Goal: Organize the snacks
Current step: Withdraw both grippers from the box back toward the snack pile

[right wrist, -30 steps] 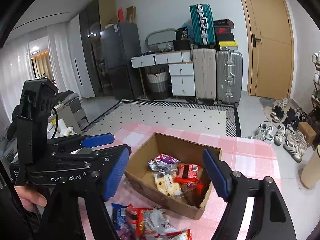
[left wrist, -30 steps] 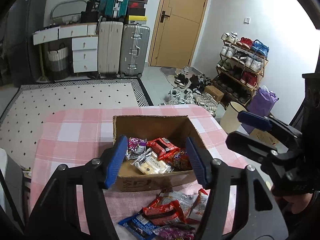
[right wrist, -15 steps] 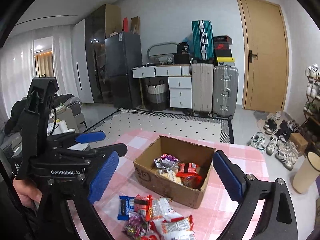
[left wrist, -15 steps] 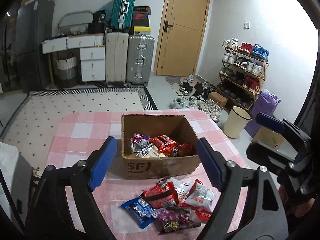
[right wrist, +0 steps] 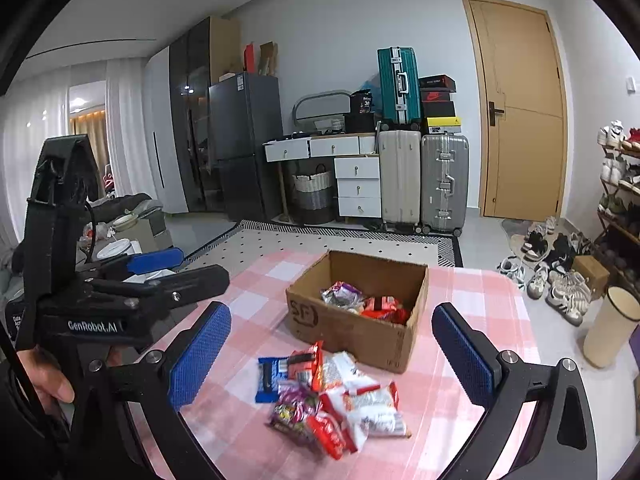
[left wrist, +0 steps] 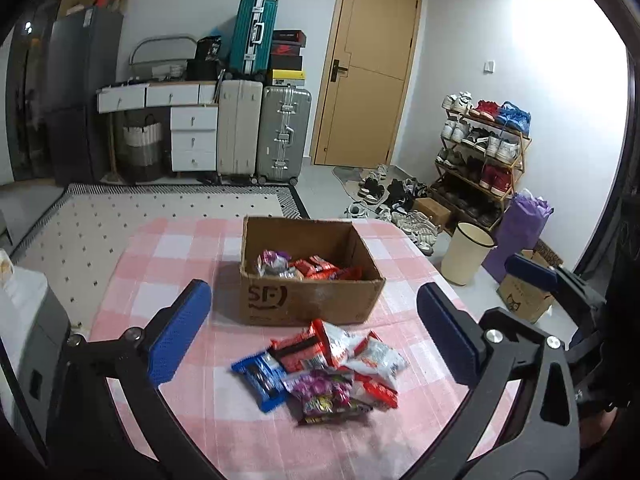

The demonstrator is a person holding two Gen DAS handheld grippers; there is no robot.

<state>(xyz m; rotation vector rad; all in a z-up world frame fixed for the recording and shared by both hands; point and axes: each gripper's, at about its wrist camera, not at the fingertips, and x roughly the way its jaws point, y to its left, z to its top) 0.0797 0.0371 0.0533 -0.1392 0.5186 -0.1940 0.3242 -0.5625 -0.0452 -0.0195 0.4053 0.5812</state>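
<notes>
An open cardboard box (left wrist: 308, 300) (right wrist: 352, 332) stands on the pink checked table and holds several snack packets (left wrist: 304, 270) (right wrist: 364, 304). A loose pile of snack packets (left wrist: 324, 368) (right wrist: 332, 396) lies on the cloth in front of the box: a blue packet (left wrist: 260, 376), red and white packets, a purple packet (left wrist: 324, 394). My left gripper (left wrist: 314, 338) is open and empty, above and before the pile. My right gripper (right wrist: 332, 360) is open and empty over the pile. The left gripper also shows in the right wrist view (right wrist: 156, 268), and the right gripper in the left wrist view (left wrist: 532, 272).
The pink checked table (left wrist: 168, 256) ends close behind the box. On the floor to the right stand a cream bin (left wrist: 466, 258), a purple bag (left wrist: 520, 228) and a shoe rack (left wrist: 480, 152). Suitcases (left wrist: 264, 132) and drawers line the back wall.
Both grippers have drawn back and up from the box toward me. The box looks smaller and the whole pile of loose packets has come into view. Both stay open.
</notes>
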